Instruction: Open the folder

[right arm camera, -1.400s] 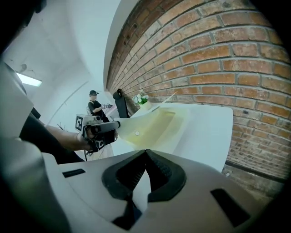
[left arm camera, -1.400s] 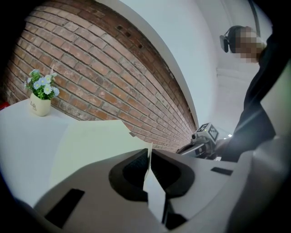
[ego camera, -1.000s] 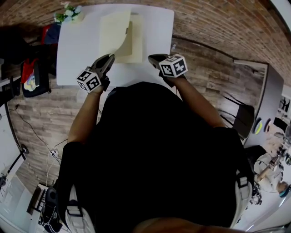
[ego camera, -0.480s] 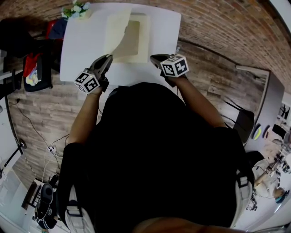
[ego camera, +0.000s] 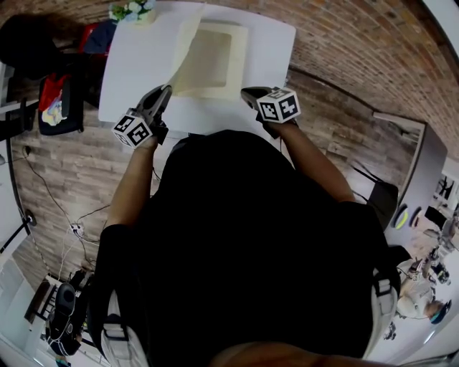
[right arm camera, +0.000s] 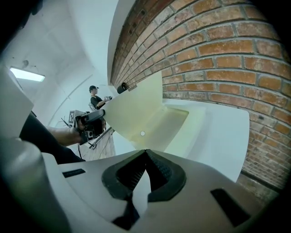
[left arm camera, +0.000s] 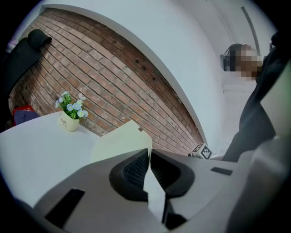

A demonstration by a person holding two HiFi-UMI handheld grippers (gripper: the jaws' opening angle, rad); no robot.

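The front cover point(ego camera: 188, 44) of the pale yellow paper folder point(ego camera: 215, 61) has gone up. A moment ago it was only half lifted and leaned over the inside. Now it stands almost straight up, and the whole inside of the folder shows.

The folder lies flat on the white surface point(ego camera: 136, 72), near its far end. A small pot of flowers point(ego camera: 135, 10) sits at the far left corner, well apart from it.

The left gripper point(ego camera: 166, 89) did the lifting. Its fingers are closed tight on the near corner of the cover, and the thin sheet runs right in between them. It has pulled that corner up and out to the left.

The right gripper point(ego camera: 246, 92) has hardly moved. Its fingers are closed together, with their tips at the near right edge of the folder. I cannot tell if they pinch the bottom sheet or just sit beside it.

I think the job is about half done. The cover next needs to swing on over to the left and lie flat. If the bottom sheet slides, the folder may drag along too.
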